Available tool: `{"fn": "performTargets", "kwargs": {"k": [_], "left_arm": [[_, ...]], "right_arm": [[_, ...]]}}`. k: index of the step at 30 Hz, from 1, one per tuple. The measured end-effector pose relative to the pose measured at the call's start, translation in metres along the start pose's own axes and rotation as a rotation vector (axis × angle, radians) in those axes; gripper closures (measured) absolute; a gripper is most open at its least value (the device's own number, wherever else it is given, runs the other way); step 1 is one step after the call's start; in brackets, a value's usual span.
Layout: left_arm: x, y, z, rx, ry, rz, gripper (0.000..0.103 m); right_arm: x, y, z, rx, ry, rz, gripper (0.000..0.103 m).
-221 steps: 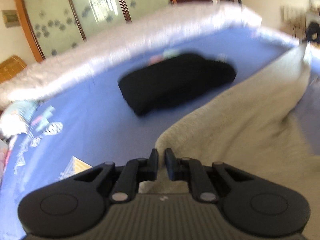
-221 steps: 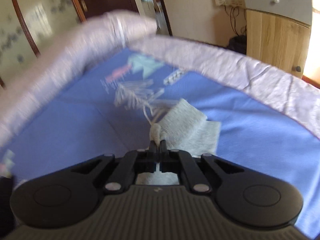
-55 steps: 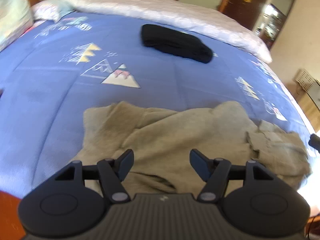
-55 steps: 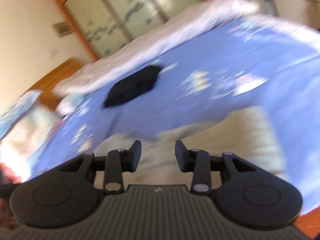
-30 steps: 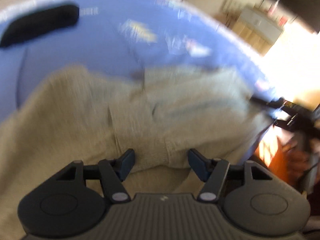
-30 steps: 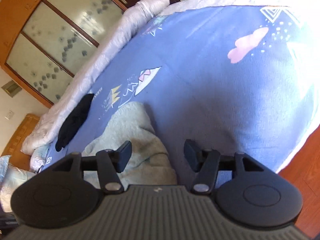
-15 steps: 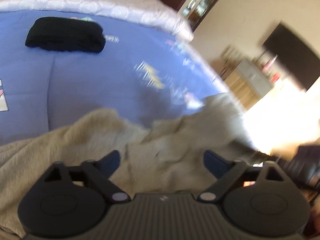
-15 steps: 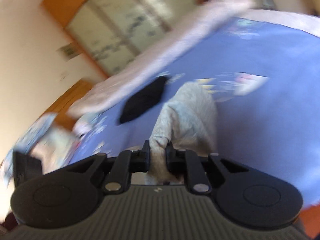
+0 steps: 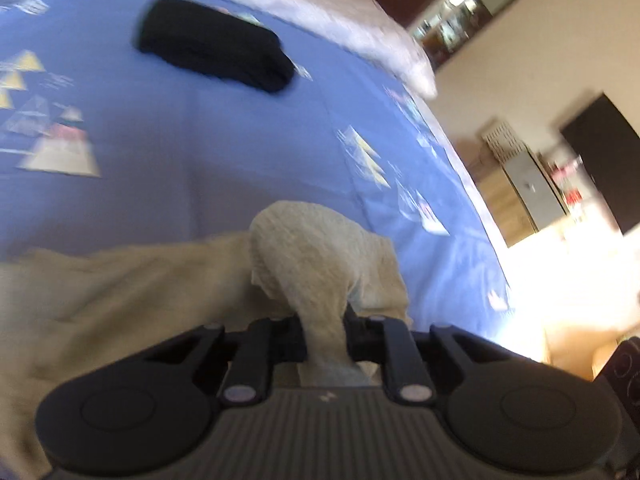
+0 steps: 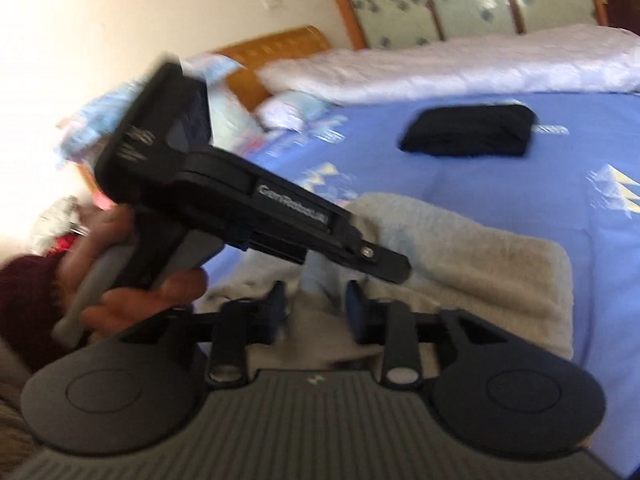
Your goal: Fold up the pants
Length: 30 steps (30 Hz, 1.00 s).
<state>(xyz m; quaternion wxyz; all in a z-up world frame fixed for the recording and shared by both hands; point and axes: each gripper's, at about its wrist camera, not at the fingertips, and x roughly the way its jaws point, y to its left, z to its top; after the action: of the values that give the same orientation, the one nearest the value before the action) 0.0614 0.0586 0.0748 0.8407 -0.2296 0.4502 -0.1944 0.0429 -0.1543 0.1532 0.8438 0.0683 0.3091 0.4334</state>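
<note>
Left tool [image 9: 325, 330] pinches pants [image 9: 316, 256]; right tool [image 10: 316, 306] seemingly parted

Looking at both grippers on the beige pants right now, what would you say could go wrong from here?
1. The left gripper pinches only a narrow bunched ridge of the beige pants; lifting may let it slip out.
2. The right gripper stands open around the cloth just below the left gripper's fingers, so the two may knock together.
3. The pants lie near the bed's edge, so a pull that way might drag them off.
</note>
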Motion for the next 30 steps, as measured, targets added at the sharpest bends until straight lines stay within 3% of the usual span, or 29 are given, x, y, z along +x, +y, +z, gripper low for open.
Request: {"fn": "performTargets", "kwargs": {"k": [3,7,9,11,13,16,20,22,24,25,27,28,30], "left_arm": [[-0.035,0.032,0.001,-0.045,-0.041,0.051,0.09],[-0.065,0.082,-0.008,-0.133,-0.058,0.148,0.088],[-0.07,0.105,-0.017,-0.194,-0.063,0.198,0.076],[-0.067,0.122,-0.024,-0.244,-0.063,0.251,0.054],[-0.073,0.13,-0.033,-0.264,-0.077,0.253,0.043],[-0.083,0.122,-0.041,-0.238,-0.112,0.207,0.039],[-0.091,0.099,-0.049,-0.153,-0.131,0.201,0.015],[-0.088,0.089,-0.059,-0.099,-0.11,0.221,0.018],[-0.078,0.083,-0.07,-0.048,-0.055,0.258,0.048],[-0.07,0.082,-0.075,-0.025,-0.016,0.286,0.069],[-0.062,0.086,-0.083,-0.013,0.019,0.309,0.073],[-0.064,0.089,-0.086,-0.019,0.019,0.302,0.073],[-0.074,0.091,-0.087,-0.022,-0.002,0.293,0.07]], "right_arm": [[-0.009,-0.009,-0.002,0.042,-0.023,-0.016,0.052],[-0.009,-0.021,-0.011,0.198,0.001,-0.031,0.052],[-0.003,-0.026,-0.015,0.244,0.021,-0.028,0.051],[0.0,-0.024,-0.019,0.253,0.05,-0.032,0.051],[-0.007,-0.013,-0.023,0.24,0.072,-0.039,0.051],[-0.004,-0.009,-0.025,0.217,0.088,-0.036,0.051],[-0.003,-0.009,-0.028,0.21,0.107,0.001,0.051],[0.0,-0.007,-0.031,0.199,0.129,0.036,0.052],[0.008,-0.005,-0.035,0.183,0.19,0.053,0.052],[0.016,-0.005,-0.038,0.179,0.252,0.051,0.052],[0.037,-0.006,-0.05,0.177,0.407,0.019,0.061],[0.041,-0.007,-0.055,0.17,0.439,0.003,0.063],[0.035,-0.004,-0.047,0.153,0.414,0.035,0.064]]}}
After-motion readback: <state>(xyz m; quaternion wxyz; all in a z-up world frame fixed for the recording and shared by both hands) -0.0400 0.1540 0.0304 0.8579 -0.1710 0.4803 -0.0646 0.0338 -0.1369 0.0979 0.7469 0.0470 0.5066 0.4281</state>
